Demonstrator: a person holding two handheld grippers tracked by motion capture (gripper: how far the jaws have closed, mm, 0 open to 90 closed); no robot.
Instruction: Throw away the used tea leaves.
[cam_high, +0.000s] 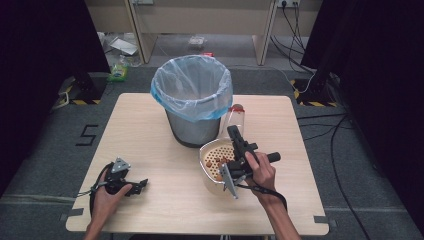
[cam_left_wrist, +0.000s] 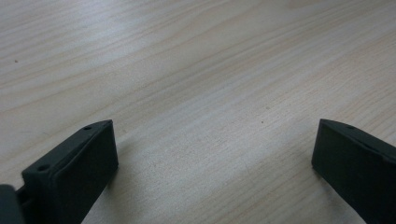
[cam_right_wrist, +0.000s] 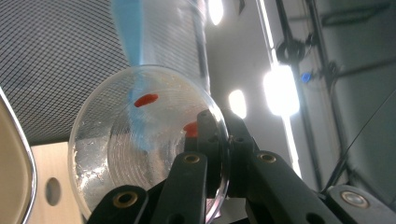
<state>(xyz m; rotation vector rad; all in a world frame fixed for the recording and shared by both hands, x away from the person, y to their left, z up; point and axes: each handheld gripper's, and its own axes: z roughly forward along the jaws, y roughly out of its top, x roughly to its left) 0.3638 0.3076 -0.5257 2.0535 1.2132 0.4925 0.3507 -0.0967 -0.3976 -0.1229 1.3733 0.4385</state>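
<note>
Your left hand (cam_high: 105, 192) rests on the table (cam_high: 150, 150) near its front left corner, holding the left gripper (cam_high: 139, 185) low against the wood. In the left gripper view its jaws stand wide apart with nothing between them but bare tabletop (cam_left_wrist: 196, 93).

Toward the middle, a grey bin (cam_high: 192, 100) lined with a pale blue bag (cam_high: 170, 97) stands upright on the far half of the table. Just in front of it and to its right sits a cream basket (cam_high: 212, 167) with a perforated bottom — several small orange-brown pieces (cam_high: 216, 162) lie in it.

Your right hand (cam_high: 262, 172) holds the right gripper (cam_high: 234, 131) above the basket's right side, the gripper reaching away from you toward the bin. At its tip is a clear jar (cam_high: 234, 117), standing between the bin and the gripper, touching or nearly touching the bin's right side. In the right gripper view the jaws are pinched on the rim of the jar (cam_right_wrist: 149, 144) — one jaw inside the glass, one outside. You look into the jar's round mouth there, and two small red bits (cam_right_wrist: 146, 99) show through the glass. Behind it rise the bin's mesh wall (cam_right_wrist: 60, 60) and a strip of the blue bag (cam_right_wrist: 128, 28). The basket's edge (cam_right_wrist: 16, 172) shows at the left of that view.
</note>
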